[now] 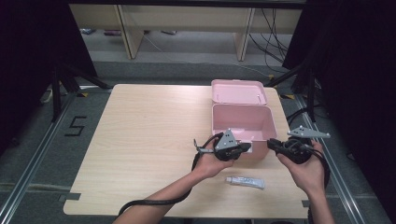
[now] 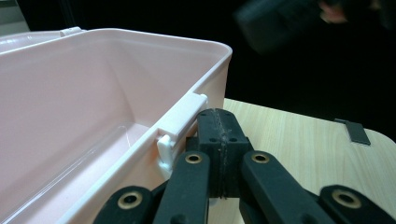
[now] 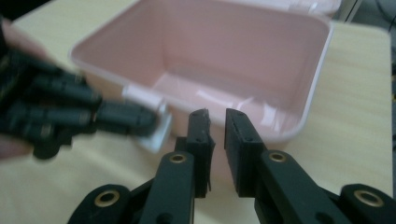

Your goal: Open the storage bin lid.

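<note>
Left tool (image 3: 154,122) blurred in right gripper view; tube (image 1: 245,182) print unreadable.

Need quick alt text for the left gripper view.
The left gripper, jaws shut, sits against the white latch on the front wall of an open, empty pink box. Light wooden table lies beyond.

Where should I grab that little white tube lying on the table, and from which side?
Grip the white tube across its flat middle, coming straight down from above. It lies flat and alone on the table, near the front edge, long axis running left to right, so jaws closing front to back span its narrow width.
</note>
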`<state>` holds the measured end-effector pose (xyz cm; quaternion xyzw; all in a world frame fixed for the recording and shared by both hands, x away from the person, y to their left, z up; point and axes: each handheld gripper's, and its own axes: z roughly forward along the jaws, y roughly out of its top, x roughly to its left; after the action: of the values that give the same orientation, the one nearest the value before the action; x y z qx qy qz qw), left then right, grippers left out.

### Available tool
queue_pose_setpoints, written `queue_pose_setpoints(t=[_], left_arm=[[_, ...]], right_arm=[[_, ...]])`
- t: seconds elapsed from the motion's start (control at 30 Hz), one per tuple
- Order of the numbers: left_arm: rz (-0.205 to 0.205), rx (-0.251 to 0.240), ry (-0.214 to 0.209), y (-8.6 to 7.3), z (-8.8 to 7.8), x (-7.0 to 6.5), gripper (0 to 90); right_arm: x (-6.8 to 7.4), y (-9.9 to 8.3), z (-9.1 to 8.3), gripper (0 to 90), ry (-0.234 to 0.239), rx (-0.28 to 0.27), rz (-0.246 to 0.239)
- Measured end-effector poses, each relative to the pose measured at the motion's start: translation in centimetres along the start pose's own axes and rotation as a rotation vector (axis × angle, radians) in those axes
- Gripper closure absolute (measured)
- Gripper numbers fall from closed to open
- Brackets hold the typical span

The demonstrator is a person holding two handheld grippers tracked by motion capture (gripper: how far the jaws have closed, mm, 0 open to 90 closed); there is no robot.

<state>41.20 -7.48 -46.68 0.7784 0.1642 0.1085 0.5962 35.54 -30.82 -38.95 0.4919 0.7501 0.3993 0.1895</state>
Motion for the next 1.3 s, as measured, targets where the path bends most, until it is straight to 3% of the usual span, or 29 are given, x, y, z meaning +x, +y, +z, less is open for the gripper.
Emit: queue_pose_setpoints(t=[0.03,0.13,0.17,0.3,0.37,0.43,0.47,0.5,0.53,0.6,0.7,0.77,0.83,0.87,0.9,1.0,1.13,1.3], left_arm=[[0.001,0.000,0.000,0.0,0.0,0.0,89.8],[-0.015,-0.004,-0.004,0.0,0.0,0.1,89.7],[-0.013,-0.003,-0.005,0.0,0.0,0.1,89.7],[-0.009,-0.003,-0.002,0.1,0.0,0.1,89.7],[-0.003,-0.006,-0.001,0.1,0.0,0.1,89.6],[0.002,-0.019,0.003,0.1,0.0,0.0,89.6],[0.006,-0.020,0.000,0.1,0.0,0.0,89.5],[0.004,-0.022,-0.003,0.1,0.0,0.0,89.5],[0.007,-0.026,-0.007,0.2,-0.1,-0.1,89.5],[0.006,-0.035,-0.011,0.4,-0.2,-0.3,89.5],[0.008,-0.045,-0.011,0.6,-0.6,-0.4,89.4],[0.009,-0.047,-0.008,0.9,-1.1,-0.4,88.9],[0.020,-0.045,-0.005,1.1,-1.8,-0.4,87.5],[0.018,-0.046,-0.002,1.2,-2.2,-0.4,86.3],[0.018,-0.044,0.000,1.3,-2.7,-0.3,85.1],[-0.007,-0.051,0.015,1.5,-4.3,0.1,78.7],[-0.026,-0.054,0.049,1.2,-6.9,1.2,74.2],[-0.042,-0.047,0.095,1.0,-9.5,2.6,67.1]], right_arm=[[-0.2,-0.4,-0.1,80.1,-0.003,0.012,-0.037],[-0.1,-2.0,-0.2,78.8,0.032,0.094,-0.055],[0.2,-2.4,-0.1,78.8,0.050,0.117,-0.026],[0.4,-3.7,0.5,77.3,0.067,0.183,-0.006],[0.2,-4.1,1.0,75.5,0.075,0.207,-0.030],[0.1,-4.5,1.6,74.4,0.082,0.191,-0.044],[0.2,-4.6,1.6,73.8,0.085,0.234,-0.054],[0.1,-4.7,1.7,73.4,0.088,0.232,-0.076],[0.2,-5.1,2.2,73.0,0.098,0.186,-0.069],[0.6,-5.1,1.9,72.5,0.096,0.271,-0.015],[1.0,-5.2,2.0,72.1,0.100,0.270,-0.001],[0.7,-5.1,2.0,71.3,0.102,0.288,-0.060],[1.1,-5.1,2.1,70.2,0.111,0.308,-0.023],[1.2,-5.3,2.4,69.8,0.116,0.283,-0.035],[1.2,-5.1,2.3,69.4,0.122,0.317,-0.046],[1.2,-5.2,2.6,67.5,0.147,0.315,-0.109],[1.4,-5.3,2.8,65.3,0.166,0.331,-0.119],[1.1,-5.4,3.0,63.6,0.175,0.321,-0.180]])
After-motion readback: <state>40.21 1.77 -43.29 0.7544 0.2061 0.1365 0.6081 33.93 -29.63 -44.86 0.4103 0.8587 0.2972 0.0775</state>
